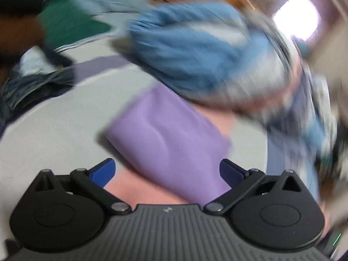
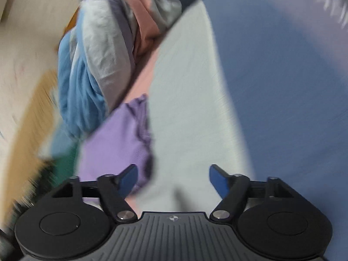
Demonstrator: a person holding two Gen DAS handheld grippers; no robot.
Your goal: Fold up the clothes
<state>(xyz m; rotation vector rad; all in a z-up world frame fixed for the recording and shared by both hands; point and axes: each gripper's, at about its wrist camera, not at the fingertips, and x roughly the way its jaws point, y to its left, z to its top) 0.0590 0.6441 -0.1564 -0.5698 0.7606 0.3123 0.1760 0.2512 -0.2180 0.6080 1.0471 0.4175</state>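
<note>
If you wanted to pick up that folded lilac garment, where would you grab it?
Probably at the crumpled dark-shadowed edge of the folded lilac garment, coming from the bare pale sheet side. That edge looks ruffled and lifted, giving the fingers something to pinch; the rest lies flat. The other side is crowded by the blue-and-grey clothes heap.

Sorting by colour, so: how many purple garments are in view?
1. The purple garment lies folded on the pale surface, just ahead of both grippers, beside the blue-and-grey clothes pile. Others may be buried in that pile.
</note>
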